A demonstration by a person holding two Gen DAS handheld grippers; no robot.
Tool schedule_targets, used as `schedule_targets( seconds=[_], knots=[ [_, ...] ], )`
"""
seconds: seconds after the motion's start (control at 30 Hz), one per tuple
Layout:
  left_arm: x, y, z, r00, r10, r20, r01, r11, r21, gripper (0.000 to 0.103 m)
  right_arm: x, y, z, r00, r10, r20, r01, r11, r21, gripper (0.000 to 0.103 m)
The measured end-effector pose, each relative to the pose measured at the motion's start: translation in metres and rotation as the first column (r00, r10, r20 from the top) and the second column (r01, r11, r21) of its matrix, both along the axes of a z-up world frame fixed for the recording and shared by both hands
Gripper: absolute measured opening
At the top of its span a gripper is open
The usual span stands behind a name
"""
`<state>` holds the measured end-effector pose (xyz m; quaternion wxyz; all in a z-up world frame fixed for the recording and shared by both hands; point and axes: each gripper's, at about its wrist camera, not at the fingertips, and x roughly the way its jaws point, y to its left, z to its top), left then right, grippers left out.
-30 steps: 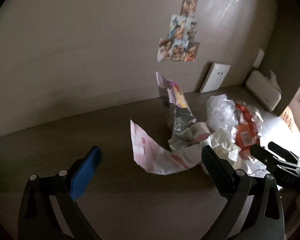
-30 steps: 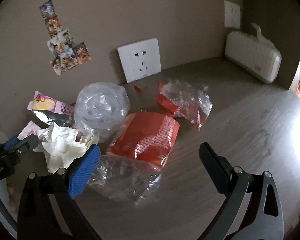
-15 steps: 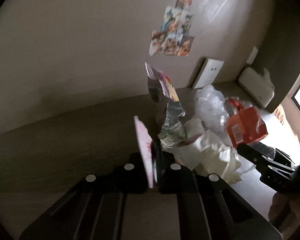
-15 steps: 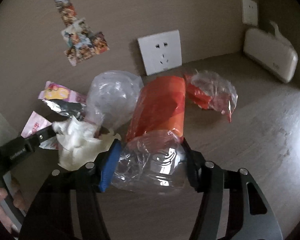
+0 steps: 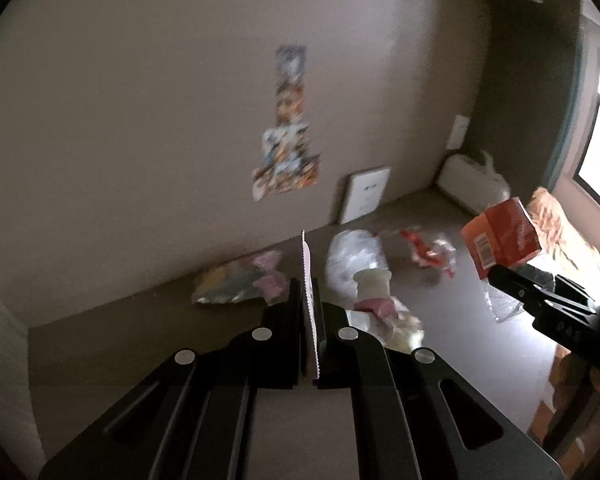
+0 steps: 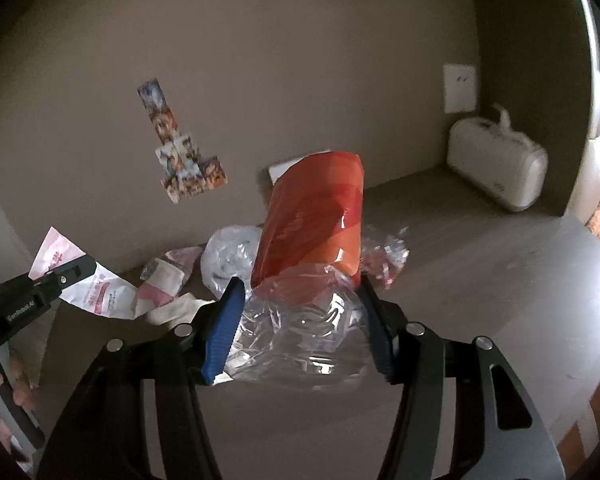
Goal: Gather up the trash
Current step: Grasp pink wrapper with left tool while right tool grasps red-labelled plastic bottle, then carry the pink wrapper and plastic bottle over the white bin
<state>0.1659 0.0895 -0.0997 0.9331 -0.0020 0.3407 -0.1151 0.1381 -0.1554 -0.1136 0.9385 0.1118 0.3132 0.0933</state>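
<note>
My left gripper (image 5: 308, 292) is shut on a thin pink-and-white paper wrapper (image 5: 305, 264), seen edge-on and lifted off the desk (image 5: 140, 332). In the right wrist view that wrapper (image 6: 100, 292) hangs from the left gripper (image 6: 66, 276). My right gripper (image 6: 300, 284) has its jaws closing on an orange-and-clear plastic wrapper (image 6: 312, 216); both pads press its crumpled clear part and it is held above the desk. On the desk lie a foil snack wrapper (image 5: 236, 284), a clear plastic bag (image 5: 354, 256), crumpled white tissue (image 5: 380, 312) and a red-and-clear wrapper (image 5: 428, 250).
A white case (image 6: 496, 164) stands at the back right by the corner. A wall socket (image 5: 366, 194) and a column of stickers (image 5: 288, 152) are on the wall behind the pile. A person's fingers (image 6: 16, 384) hold the left gripper. A window is at the far right.
Both grippers went from wide open to closed, the left on the pink wrapper, the right on the orange wrapper. Both then rose from the desk with their pieces.
</note>
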Motion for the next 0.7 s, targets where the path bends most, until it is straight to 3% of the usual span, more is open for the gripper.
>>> schedule_targets(
  seconds=[0.27,0.4,0.7],
  knots=[
    [-0.029,-0.06,0.033,0.994,-0.091,0.06,0.09,0.996,0.027,0.003,-0.043,-0.05,0.022,0.997,-0.066,0.049,0.066,0.998,-0.002,0.056],
    [-0.041,-0.105,0.035,0.983,-0.177,0.058,0.176,0.984,0.026,0.003,-0.069,-0.085,0.028,0.99,-0.127,0.062,0.128,0.992,-0.005,0.054],
    [-0.07,-0.221,0.019,0.914,-0.405,0.017,0.405,0.914,0.009,0.003,-0.129,-0.168,0.019,0.956,-0.29,0.038,0.29,0.957,0.006,0.052]
  ],
)
